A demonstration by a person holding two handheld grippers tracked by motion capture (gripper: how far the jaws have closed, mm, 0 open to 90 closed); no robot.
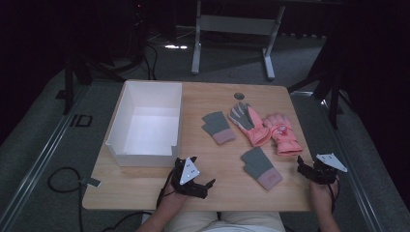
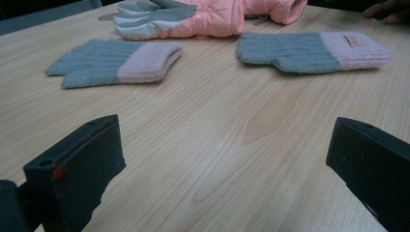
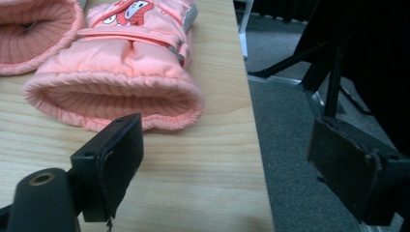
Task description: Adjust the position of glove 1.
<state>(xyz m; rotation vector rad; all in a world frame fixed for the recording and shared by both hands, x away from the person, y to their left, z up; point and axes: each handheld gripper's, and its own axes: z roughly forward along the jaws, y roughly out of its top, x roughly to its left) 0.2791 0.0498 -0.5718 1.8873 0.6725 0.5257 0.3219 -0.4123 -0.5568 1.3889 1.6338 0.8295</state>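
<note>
Two grey knit gloves with pink cuffs lie on the wooden table [image 1: 145, 186], one mid-table [image 1: 218, 126] and one nearer the front [image 1: 261, 166]. Beside them lie two padded pink ski gloves, one palm-up [image 1: 249, 123] and one with a printed back [image 1: 283, 133]. My left gripper [image 1: 203, 171] rests near the front edge, open and empty, facing the knit gloves [image 2: 116, 60] [image 2: 309, 50]. At the front right corner my right gripper [image 1: 309, 166] is open and empty. Just beyond its jaws lies the printed ski glove's cuff [image 3: 121, 92].
An empty white box [image 1: 145, 121] stands on the table's left half. A small dark round disc [image 1: 240, 95] sits near the far edge. The table's right edge [image 3: 251, 145] drops to grey carpet. A metal desk frame [image 1: 232, 24] stands behind.
</note>
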